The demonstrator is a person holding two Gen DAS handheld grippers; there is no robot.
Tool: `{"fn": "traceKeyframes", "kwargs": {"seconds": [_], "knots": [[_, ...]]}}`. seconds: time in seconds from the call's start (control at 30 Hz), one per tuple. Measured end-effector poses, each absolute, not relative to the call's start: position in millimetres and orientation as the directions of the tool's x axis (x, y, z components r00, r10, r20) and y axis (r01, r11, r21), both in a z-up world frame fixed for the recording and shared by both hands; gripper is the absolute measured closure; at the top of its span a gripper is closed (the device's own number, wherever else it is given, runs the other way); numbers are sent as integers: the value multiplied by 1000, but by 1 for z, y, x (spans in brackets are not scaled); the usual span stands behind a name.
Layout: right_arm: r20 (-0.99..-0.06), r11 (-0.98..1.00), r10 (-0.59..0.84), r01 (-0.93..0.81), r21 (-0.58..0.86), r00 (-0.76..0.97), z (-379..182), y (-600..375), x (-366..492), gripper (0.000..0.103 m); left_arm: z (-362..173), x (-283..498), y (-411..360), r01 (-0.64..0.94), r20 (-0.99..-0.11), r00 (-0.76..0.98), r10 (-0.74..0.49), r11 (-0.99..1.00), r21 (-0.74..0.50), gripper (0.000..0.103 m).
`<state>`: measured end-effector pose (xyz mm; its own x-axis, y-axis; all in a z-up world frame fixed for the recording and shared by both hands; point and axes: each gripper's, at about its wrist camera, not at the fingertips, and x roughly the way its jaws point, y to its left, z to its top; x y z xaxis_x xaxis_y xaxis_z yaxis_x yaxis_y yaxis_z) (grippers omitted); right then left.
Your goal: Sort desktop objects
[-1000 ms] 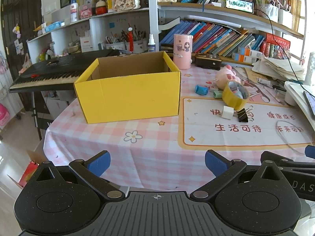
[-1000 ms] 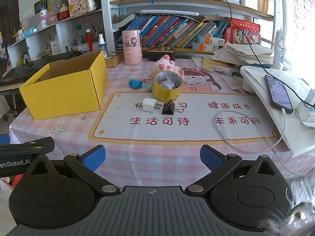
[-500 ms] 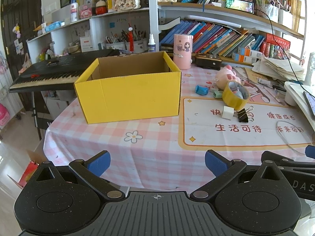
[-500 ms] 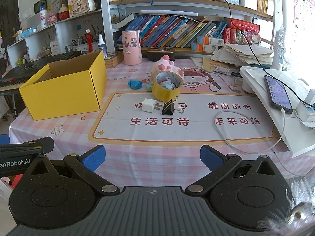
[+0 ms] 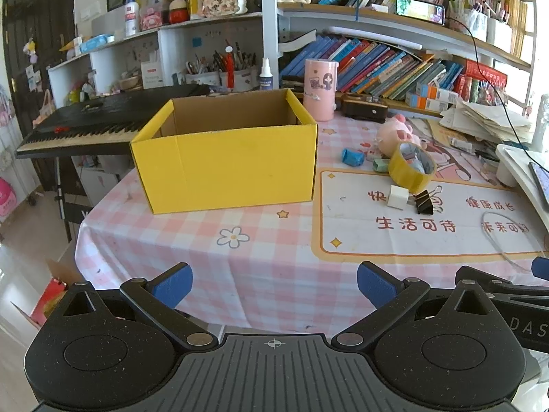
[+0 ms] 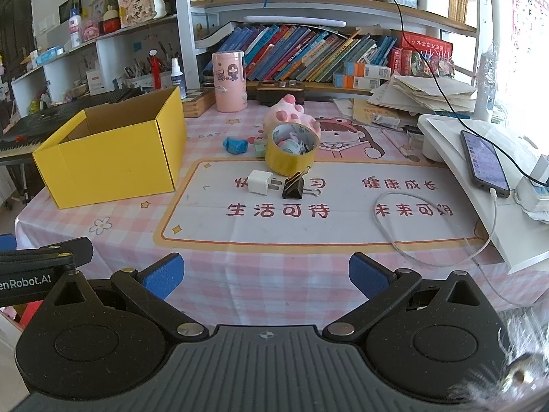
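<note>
Both grippers hang at the near edge of the worktop (image 6: pixel 240 274), which is covered in a pink checked cloth, and neither touches anything. The left gripper (image 5: pixel 274 279) has its jaws spread wide and empty, and the right gripper (image 6: pixel 266 273), just beside it, is the same, its blue pads far apart with only cloth between them. On the left side of the worktop stands a yellow cardboard box (image 5: pixel 226 171), open at the top, and from here its inside looks bare. The things to sort lie to its right, on and around a printed mat (image 6: pixel 343 213): a roll of yellow tape (image 6: pixel 291 152) with small bits inside its ring, a pink plush toy (image 6: pixel 288 111) right behind it, a crumpled blue wrapper (image 6: pixel 235 145) to its left, and in front a white charger plug (image 6: pixel 260 182) with a black binder clip (image 6: pixel 295 185) close beside it. A white cable (image 6: pixel 411 247) loops across the mat's right side.
</note>
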<state>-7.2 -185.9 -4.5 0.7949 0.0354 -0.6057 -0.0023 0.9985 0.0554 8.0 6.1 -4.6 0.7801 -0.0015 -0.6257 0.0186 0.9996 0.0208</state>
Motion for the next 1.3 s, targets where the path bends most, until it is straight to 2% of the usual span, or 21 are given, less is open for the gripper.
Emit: {"fn": "traceKeyframes", "kwargs": {"seconds": [0.87,1.3], "knots": [[-608,997,66,-26,74,791,-5,-185,-11,0,-6,9,7,24,-630,777,-7,1000,19,0],[-641,998,42,-8,56,766,-8,-183,-7,2,-6,8,8,26,-629,777,-9,1000,17,0]]}}
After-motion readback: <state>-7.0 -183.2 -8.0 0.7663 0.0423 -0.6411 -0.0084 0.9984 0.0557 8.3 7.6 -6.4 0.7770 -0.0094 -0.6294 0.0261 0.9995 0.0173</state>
